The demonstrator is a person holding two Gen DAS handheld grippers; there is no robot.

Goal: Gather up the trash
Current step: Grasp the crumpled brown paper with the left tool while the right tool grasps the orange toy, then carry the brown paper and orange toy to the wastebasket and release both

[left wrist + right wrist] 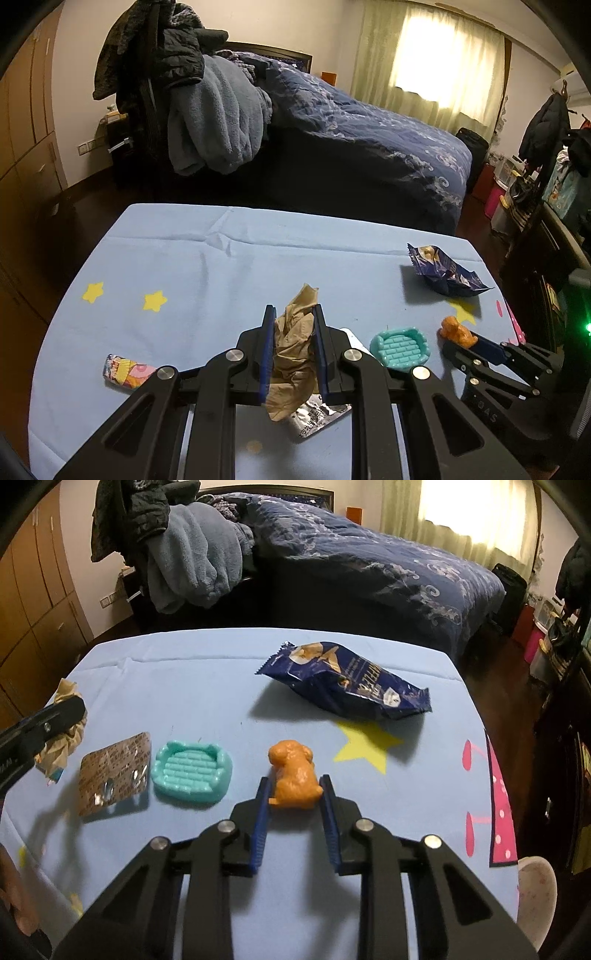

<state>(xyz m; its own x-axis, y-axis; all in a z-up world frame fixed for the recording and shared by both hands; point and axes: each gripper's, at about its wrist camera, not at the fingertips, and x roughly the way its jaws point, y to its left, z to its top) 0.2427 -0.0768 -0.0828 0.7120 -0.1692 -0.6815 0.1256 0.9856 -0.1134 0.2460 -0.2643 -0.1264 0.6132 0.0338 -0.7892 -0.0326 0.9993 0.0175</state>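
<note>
My left gripper [293, 310] is shut on a crumpled brown paper [295, 343], held just above the light blue tablecloth [221, 266]. A silver foil blister pack [317, 417] lies under it. The right wrist view shows my right gripper [294, 781] with its blue pads against both sides of an orange toy dog [293, 768] standing on the cloth. A dark blue snack wrapper [351, 679] lies beyond the dog, towards the far right corner. A small colourful wrapper [125, 371] lies left of the left gripper.
A teal toy bed [192, 771] sits between the blister pack [114, 771] and the dog. Beyond the table's far edge stands a bed with a blue duvet [369, 140] and piled clothes [218, 122]. The table's right edge drops to a dark floor and furniture.
</note>
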